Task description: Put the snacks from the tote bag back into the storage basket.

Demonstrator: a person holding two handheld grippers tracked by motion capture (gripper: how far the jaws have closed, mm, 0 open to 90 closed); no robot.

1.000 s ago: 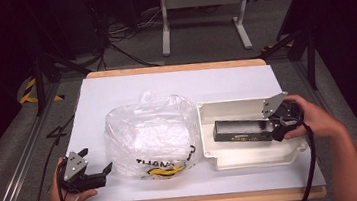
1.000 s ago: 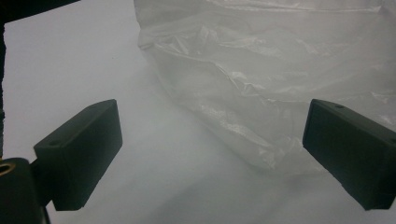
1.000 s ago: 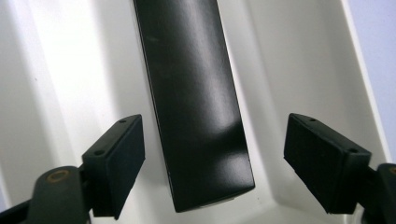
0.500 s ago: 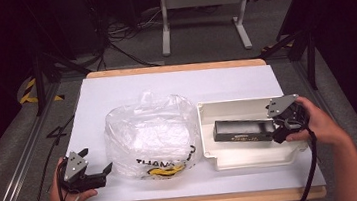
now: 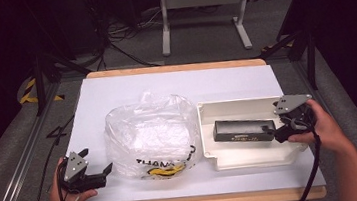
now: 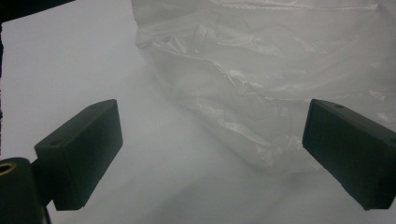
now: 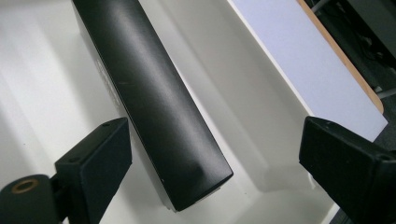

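The right gripper (image 5: pixel 279 131), its jaws just opened wide and clear of everything, sits at the end of a long black box (image 5: pixel 244 130) lying in a shallow white tray (image 5: pixel 253 157) on the table's right half; the box's small label is too fine to read. At the near left corner of the white-covered table (image 5: pixel 115 94), the left gripper (image 5: pixel 104 172) rests spread open and empty beside a crumpled clear plastic bag (image 5: pixel 152 133) printed "THANK" above a yellow mark.

Long matte black box (image 5: pixel 244 130), rectangular, lying flat and lengthwise inside shallow white tray (image 5: pixel 227 107), near end between wide-open jaws, untouched by either pad
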